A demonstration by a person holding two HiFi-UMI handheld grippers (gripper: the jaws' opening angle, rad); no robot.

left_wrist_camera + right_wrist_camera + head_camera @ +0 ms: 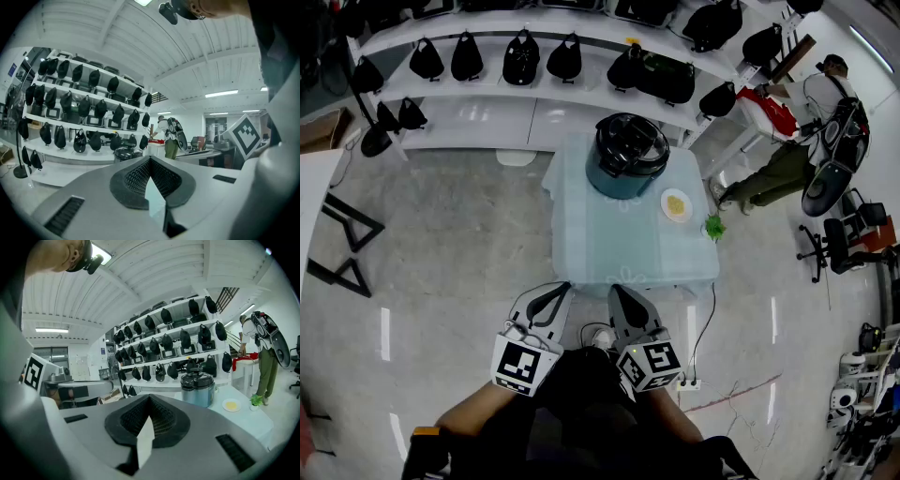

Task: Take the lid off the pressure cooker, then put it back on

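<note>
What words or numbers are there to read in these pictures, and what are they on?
No words or numbers are readable.
Black-and-white marker cubes: square patterns only, no letters.
Small blue wall sign: too small to read.
Blue-grey pressure cooker with black lid: no label visible.

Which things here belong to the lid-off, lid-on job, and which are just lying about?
Job: pressure cooker; its lid, in place; the table under it; left gripper and right gripper, both shut and empty.
Lying about: plate and small plant on the table; shelves behind; office chair; a person at the side.
</note>
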